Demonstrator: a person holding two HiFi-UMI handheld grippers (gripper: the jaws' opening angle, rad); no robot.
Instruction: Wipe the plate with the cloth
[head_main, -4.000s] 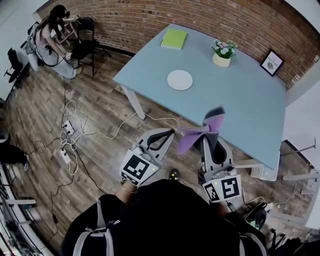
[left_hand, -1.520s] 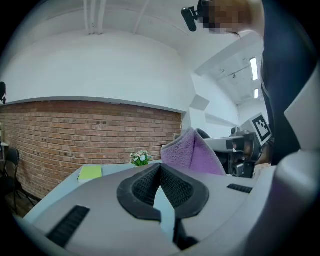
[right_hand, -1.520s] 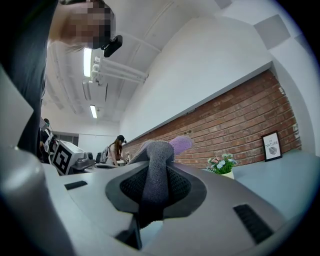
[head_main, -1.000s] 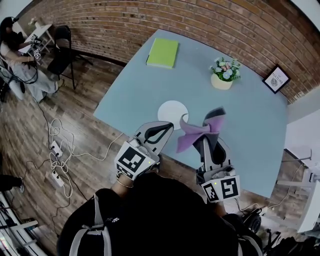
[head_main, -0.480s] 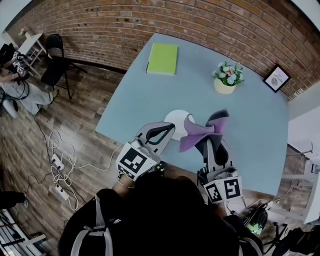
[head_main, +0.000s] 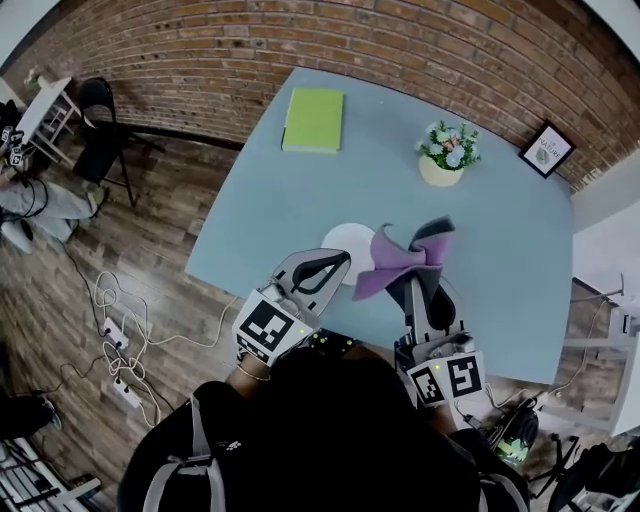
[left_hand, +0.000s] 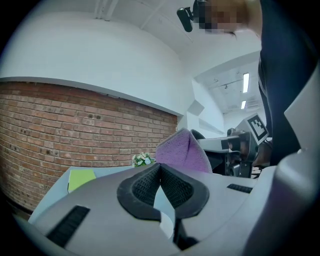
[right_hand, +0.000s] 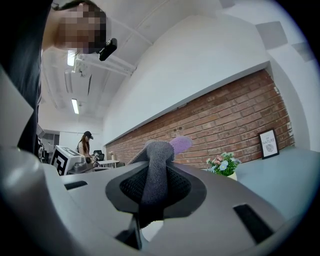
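Holding the cloth (head_main: 395, 262) clamped in the right gripper (head_main: 418, 278), left gripper (head_main: 335, 265) closed, empty; next, lower it onto the plate (head_main: 345, 240) at ten o'clock.

Purple cloth (head_main: 398, 262) aloft, white plate (head_main: 343, 240) flat

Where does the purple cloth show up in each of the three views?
Head view: cloth at centre, just right of the white plate.
Left gripper view: cloth just right of centre, standing up beyond the jaws.
Right gripper view: cloth dead centre, clamped in the right gripper.
Shared landmark: the flower pot, visible in all three.
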